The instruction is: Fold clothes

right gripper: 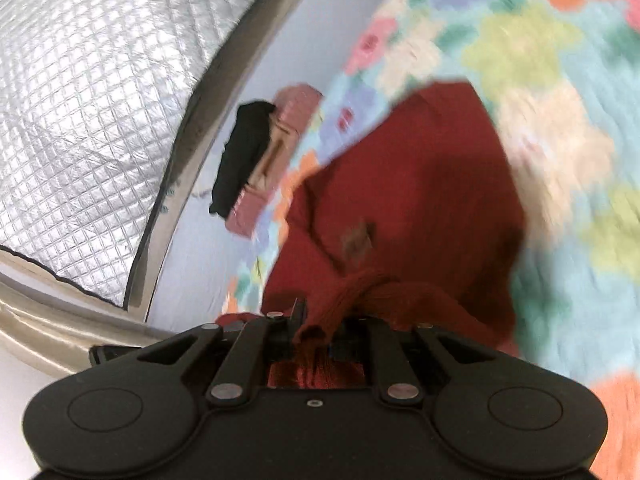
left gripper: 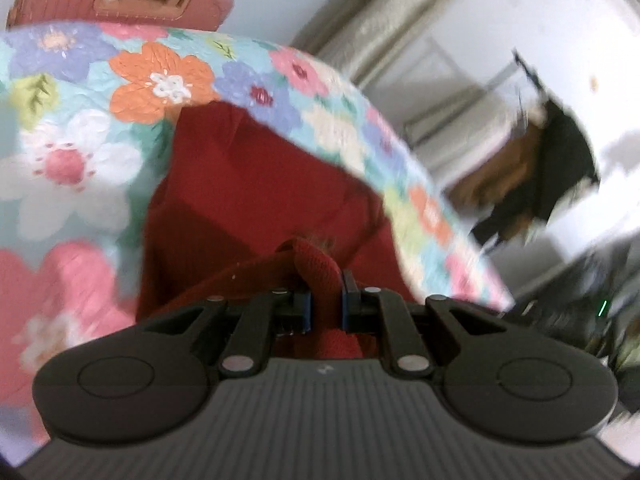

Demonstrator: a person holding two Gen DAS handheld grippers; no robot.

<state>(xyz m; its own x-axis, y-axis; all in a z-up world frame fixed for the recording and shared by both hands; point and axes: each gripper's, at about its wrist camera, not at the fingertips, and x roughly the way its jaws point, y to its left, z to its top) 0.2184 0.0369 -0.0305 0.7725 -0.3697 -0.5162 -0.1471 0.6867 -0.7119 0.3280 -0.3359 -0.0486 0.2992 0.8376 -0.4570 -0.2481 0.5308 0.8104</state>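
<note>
Your left gripper (left gripper: 325, 300) and right gripper (right gripper: 320, 326) each pinch an edge of the red garment (left gripper: 248, 184), draped over the floral bedspread (left gripper: 80, 128). Folding looks barely underway; most remains.

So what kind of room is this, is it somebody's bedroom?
Probably a bedroom. A red garment lies on a flowery quilt like a bedspread, a pink suitcase sits beyond it, and a silver quilted cover hangs over what may be a window.
</note>
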